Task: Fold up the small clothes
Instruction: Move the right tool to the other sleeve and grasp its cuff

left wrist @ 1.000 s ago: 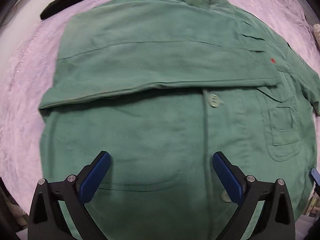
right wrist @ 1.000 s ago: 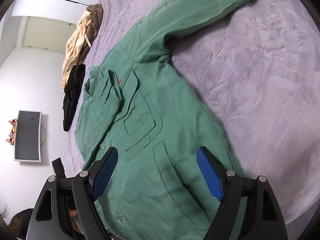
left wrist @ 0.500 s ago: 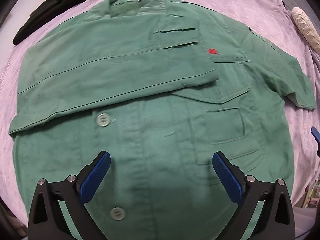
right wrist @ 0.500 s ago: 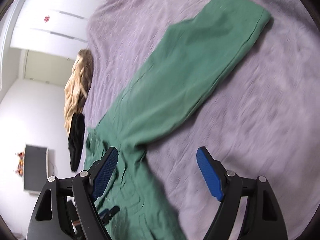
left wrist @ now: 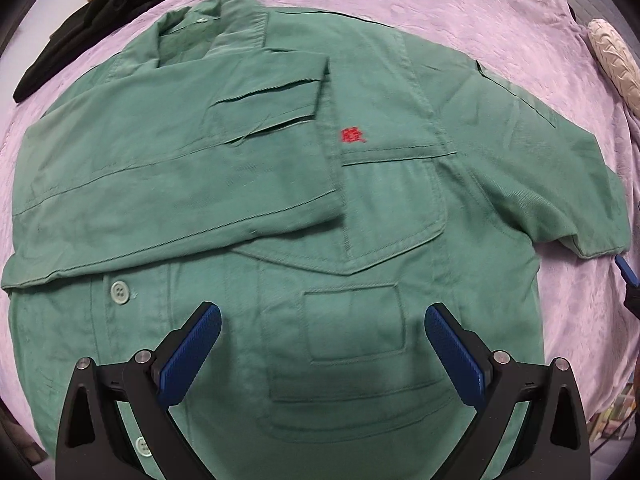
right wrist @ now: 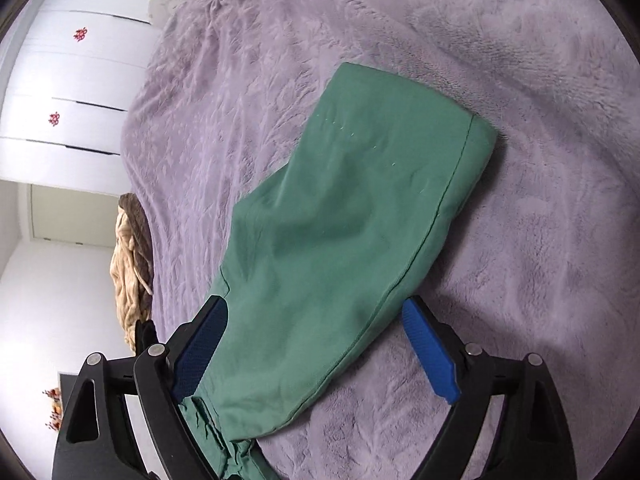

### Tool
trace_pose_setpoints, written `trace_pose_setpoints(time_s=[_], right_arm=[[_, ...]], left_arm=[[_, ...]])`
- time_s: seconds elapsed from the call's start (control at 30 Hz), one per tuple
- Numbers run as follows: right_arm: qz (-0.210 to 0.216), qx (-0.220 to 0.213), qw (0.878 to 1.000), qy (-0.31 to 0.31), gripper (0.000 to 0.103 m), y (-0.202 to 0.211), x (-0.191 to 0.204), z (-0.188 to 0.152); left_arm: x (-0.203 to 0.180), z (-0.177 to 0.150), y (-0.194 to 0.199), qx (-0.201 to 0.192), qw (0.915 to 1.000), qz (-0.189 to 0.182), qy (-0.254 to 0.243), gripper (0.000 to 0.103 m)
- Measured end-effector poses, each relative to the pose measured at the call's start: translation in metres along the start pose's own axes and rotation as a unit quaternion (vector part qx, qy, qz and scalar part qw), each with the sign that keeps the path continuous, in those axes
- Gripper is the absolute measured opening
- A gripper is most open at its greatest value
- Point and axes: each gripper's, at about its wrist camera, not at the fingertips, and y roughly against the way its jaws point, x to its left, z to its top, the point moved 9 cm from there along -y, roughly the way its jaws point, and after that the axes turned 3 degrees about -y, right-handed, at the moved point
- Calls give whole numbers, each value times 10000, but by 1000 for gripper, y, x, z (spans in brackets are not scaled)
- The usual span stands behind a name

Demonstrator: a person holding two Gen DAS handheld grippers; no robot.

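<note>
A green button-up jacket (left wrist: pixel 360 216) with a red chest mark lies flat, front up, on a purple bed cover. One sleeve (left wrist: pixel 168 176) is folded across the chest. The other sleeve (right wrist: pixel 352 240) lies stretched out over the cover. My left gripper (left wrist: pixel 322 332) is open and empty above the jacket's lower front, over a pocket. My right gripper (right wrist: pixel 316 328) is open with its jaws on either side of the stretched-out sleeve, low over it; I cannot tell if it touches. A blue fingertip of the right gripper (left wrist: pixel 626 272) shows at the left wrist view's right edge.
The purple bed cover (right wrist: pixel 520 60) spreads all around. Black and cream clothes (left wrist: pixel 100 12) lie beyond the collar. A cream pillow (left wrist: pixel 616 60) lies at the far right. Beige clothes (right wrist: pixel 130 264) lie at the bed's edge, with white wardrobe doors (right wrist: pixel 72 80) behind.
My left gripper has shifted right along the jacket, toward the chest pocket. My right gripper has swung away from the jacket body to the stretched-out sleeve and come down around it.
</note>
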Motion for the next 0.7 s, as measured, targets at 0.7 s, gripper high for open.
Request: trace_pose_setpoints(time_s=[0.7], right_arm=[[437, 10, 9983, -376, 91, -34, 3, 34]], left_arm=[[-69, 59, -35, 44, 9997, 220, -39, 102]])
